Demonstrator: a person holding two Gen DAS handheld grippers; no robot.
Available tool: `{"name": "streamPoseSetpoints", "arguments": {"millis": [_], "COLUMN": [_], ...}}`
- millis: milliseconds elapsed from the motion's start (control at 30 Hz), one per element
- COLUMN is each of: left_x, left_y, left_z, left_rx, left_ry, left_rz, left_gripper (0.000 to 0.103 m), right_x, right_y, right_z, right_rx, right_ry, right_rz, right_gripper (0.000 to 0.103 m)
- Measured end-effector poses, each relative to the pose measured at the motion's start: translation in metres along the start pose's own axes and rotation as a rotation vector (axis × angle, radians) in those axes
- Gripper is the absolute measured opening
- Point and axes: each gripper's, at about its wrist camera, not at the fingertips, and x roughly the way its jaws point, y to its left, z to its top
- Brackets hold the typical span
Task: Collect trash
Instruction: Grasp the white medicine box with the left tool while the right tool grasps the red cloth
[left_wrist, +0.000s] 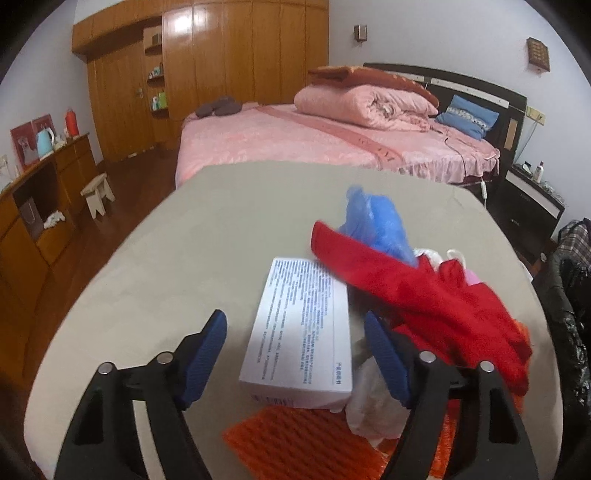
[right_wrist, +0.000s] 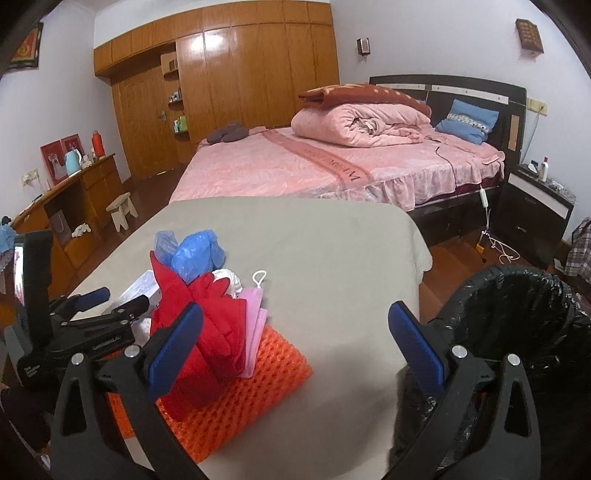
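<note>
The white box (left_wrist: 299, 332) lies between the open jaws of the left gripper (left_wrist: 295, 354), untouched, while the right gripper (right_wrist: 295, 347), beside it, is spread wide over bare table (right_wrist: 314, 258).

Pink bed (right_wrist: 332, 170) with a rolled quilt (right_wrist: 354, 123) and blue pillow (right_wrist: 467, 120), wooden wardrobe (right_wrist: 236, 85) behind it, dark nightstand (right_wrist: 535, 206) beside the headboard, small stool (right_wrist: 122, 210), sideboard (right_wrist: 81, 199) carrying a kettle (right_wrist: 72, 161) and red flask (right_wrist: 97, 144)
</note>
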Motion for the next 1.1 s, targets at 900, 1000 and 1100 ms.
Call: {"name": "streamPoseSetpoints", "arguments": {"millis": [900,1000,1100], "left_x": [-0.059,-0.065,-0.069], "left_y": [0.03,0.028,0.023], "left_z": [0.015,0.014,0.016], "left_rx": [-0.075,-0.073,-0.064], "left_ry": [-0.094,-0.104,-0.115], "left_rz": [-0.009,-0.016,-0.016], "left_gripper": [0.056,0.056,0.056], "right_x": [0.032,0.019,0.012], "right_y": [0.053,0.052,0.051], "right_z": [-0.001,0.008,0.017], "right_rx": [-0.126,-0.121,-0.12], "right_ry": [0.123,0.094,0.069], "right_rz": [0.242,0.267,0.266], "right_gripper": [0.0,0.0,0.001]}}
